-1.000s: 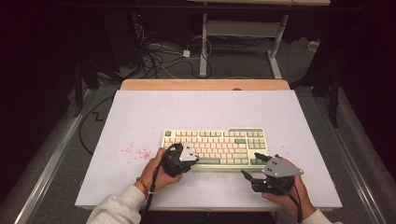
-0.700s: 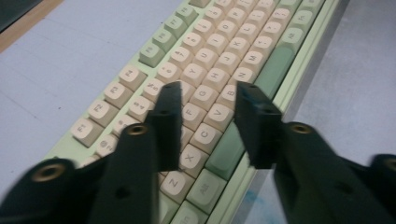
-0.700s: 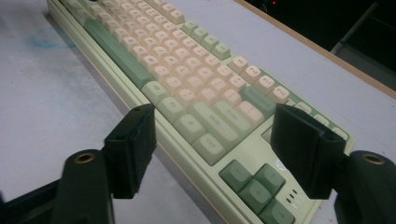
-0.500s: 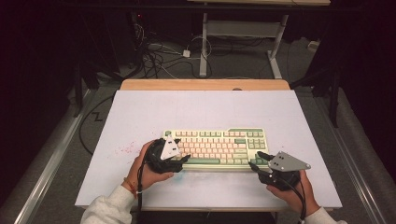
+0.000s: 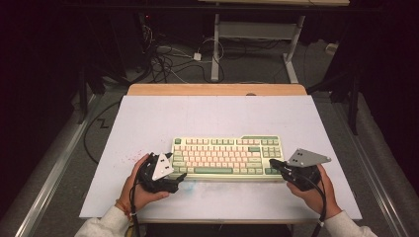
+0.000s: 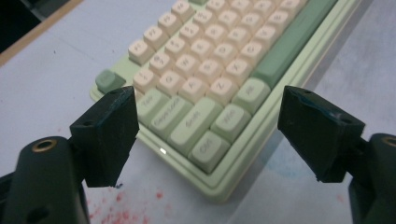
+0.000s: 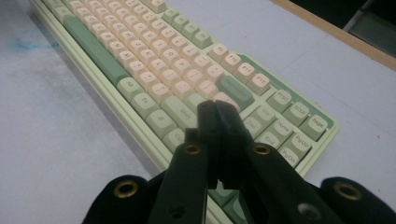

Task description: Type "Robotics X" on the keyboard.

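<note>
A: Where does the keyboard (image 5: pixel 227 157) lie?

B: Near the front edge of the table (image 5: pixel 212 116), long axis running left to right across it. One gripper sits at each short end.

A: The left gripper (image 6: pixel 205 121) first.

B: Its jaws are spread wide. In the left gripper view the keyboard's near-left corner sits right between them, the Ctrl and Shift keys just ahead. The keyboard lies ahead and to that gripper's right, and the jaws straddle the corner without touching it, as far as I can tell.

A: And the right gripper (image 7: pixel 218 122)?

B: Pressed together, nothing between the jaws. In the right gripper view the tips hang over the keys at the keyboard's right end, near the lower right block. Whether they touch a key I cannot tell.

A: Which one is nearer?

B: Both are at the keyboard, but the right one is already over the keys, while the left is at the corner's edge. From above, the left gripper (image 5: pixel 165 173) sits just off the near-left corner and the right gripper (image 5: pixel 276 165) meets the right end.

A: So the next move?

B: My guess: each works from its own end, inward along the long axis.
</note>
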Demonstrator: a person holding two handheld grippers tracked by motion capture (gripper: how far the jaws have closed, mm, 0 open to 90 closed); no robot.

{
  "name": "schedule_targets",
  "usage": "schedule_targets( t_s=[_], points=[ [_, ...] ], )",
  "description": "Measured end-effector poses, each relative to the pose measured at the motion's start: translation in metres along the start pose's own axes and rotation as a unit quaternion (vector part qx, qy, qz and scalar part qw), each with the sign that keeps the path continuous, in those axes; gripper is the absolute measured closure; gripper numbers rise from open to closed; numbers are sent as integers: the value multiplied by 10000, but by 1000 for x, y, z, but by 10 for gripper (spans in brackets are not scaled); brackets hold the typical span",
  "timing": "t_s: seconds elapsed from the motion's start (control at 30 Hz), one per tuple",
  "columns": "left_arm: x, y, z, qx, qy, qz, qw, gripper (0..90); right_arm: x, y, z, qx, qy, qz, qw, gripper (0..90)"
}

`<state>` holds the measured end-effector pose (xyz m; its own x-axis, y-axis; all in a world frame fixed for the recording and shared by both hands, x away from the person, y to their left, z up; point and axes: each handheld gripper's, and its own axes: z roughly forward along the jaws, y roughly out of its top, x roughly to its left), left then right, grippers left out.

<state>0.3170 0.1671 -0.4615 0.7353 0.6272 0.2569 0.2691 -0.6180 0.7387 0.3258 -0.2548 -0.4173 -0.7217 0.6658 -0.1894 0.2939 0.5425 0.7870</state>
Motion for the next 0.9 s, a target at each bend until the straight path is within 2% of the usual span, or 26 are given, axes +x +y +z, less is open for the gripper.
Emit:
schedule_targets(
  t_s=[0.3,0.4,0.63,0.83,0.9],
  points=[
    [2,-19,-6,195,-81,-216,9995,202,-4,14,23,215,106,-120,9996,900],
    [2,-20,-6,241,-106,-288,9992,202,-3,15,32,344,161,-176,9991,900],
    [1,-20,-5,301,-152,-260,9991,202,4,16,51,551,268,-304,9977,900],
    [2,-18,-5,295,-150,-267,9991,202,8,14,60,693,267,-315,9967,900],
    [3,-17,-6,247,-157,-334,9990,204,9,11,64,774,255,-365,9960,900]
  ],
)
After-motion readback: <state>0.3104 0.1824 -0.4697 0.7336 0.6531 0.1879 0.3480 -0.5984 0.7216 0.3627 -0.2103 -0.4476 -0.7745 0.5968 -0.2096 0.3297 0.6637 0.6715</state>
